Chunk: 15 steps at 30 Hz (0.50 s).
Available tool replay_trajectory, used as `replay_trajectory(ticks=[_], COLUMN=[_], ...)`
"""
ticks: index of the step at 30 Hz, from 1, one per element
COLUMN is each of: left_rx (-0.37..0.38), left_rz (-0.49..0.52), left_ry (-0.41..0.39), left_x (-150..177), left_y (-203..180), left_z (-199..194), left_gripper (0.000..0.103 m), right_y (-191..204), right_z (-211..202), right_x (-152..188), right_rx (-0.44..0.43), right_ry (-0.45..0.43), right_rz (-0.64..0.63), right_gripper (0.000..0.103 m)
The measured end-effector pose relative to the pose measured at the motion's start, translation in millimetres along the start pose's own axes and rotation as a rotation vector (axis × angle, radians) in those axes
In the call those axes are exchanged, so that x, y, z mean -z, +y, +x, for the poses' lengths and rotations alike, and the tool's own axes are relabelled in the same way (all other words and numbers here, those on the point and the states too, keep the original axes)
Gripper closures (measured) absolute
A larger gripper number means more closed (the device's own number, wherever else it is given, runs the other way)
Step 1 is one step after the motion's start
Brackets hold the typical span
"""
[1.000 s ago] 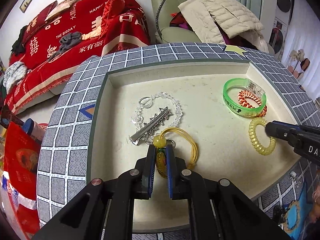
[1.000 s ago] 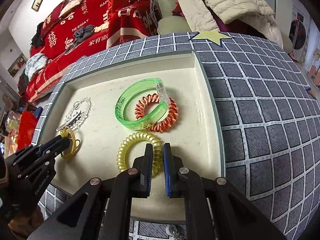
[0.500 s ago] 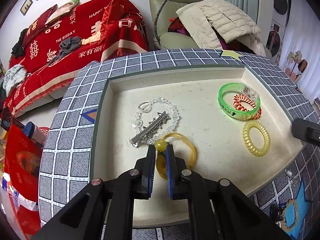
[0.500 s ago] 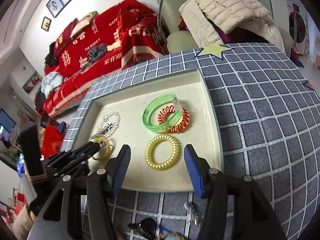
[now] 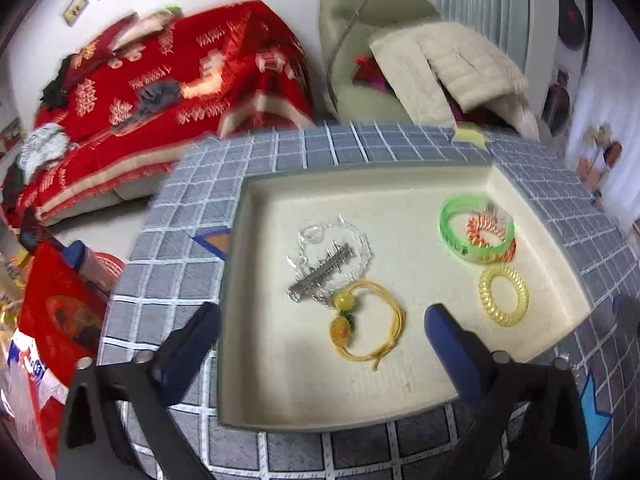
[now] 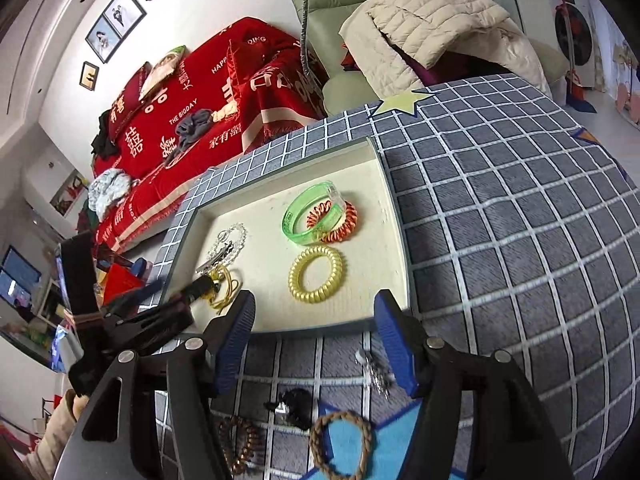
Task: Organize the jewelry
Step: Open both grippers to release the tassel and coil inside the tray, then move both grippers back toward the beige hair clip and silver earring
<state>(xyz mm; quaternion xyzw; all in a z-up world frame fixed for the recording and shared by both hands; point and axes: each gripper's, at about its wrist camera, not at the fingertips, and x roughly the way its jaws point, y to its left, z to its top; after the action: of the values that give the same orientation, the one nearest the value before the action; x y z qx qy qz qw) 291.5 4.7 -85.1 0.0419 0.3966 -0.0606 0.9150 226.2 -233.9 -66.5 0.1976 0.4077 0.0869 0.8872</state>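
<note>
A cream tray (image 5: 280, 380) sits on the checked tablecloth. In it lie a yellow cord bracelet with beads (image 5: 345, 302), a silver hair clip (image 5: 320, 274) on a clear bead bracelet (image 5: 360, 248), a green bangle (image 5: 446, 228) over an orange spiral tie (image 5: 476, 224), and a yellow spiral tie (image 5: 485, 292). My left gripper (image 5: 320, 314) hovers over the cord bracelet, jaws opening wide, pads clear of it. My right gripper (image 6: 316, 300) hangs over the tray's front rim near the yellow spiral tie (image 6: 298, 286), jaws opening, nothing between them.
Loose pieces lie on the cloth before the tray: a brown braided bracelet (image 6: 340, 416), a dark bead bracelet (image 6: 240, 452), a black clip (image 6: 294, 402) and a silver piece (image 6: 374, 372). A red-covered sofa and an armchair stand behind the table.
My left gripper let go of the yellow cord bracelet, which now lies in the tray. My right gripper opened and drew back from the yellow spiral tie toward the tray's front rim.
</note>
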Motion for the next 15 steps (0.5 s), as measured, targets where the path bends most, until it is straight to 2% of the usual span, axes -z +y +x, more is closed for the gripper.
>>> replay_trajectory(ticks=[3, 10, 15], left_rx=[0.018, 0.015, 0.030], left_rz=[-0.007, 0.002, -0.016], left_ry=[-0.002, -0.030, -0.010], left_x=[1, 18, 39], left_y=[2, 3, 4], left_z=[-10, -39, -53], left_gripper=[0.000, 0.000, 0.000], right_y=[-1, -6, -9], right_z=[-5, -18, -28], right_x=[7, 24, 39], right_rx=[0.012, 0.000, 0.007], right_ry=[-0.005, -0.006, -0.024], right_rz=[-0.004, 0.006, -0.002], right_gripper=[0.033, 0.017, 0.016])
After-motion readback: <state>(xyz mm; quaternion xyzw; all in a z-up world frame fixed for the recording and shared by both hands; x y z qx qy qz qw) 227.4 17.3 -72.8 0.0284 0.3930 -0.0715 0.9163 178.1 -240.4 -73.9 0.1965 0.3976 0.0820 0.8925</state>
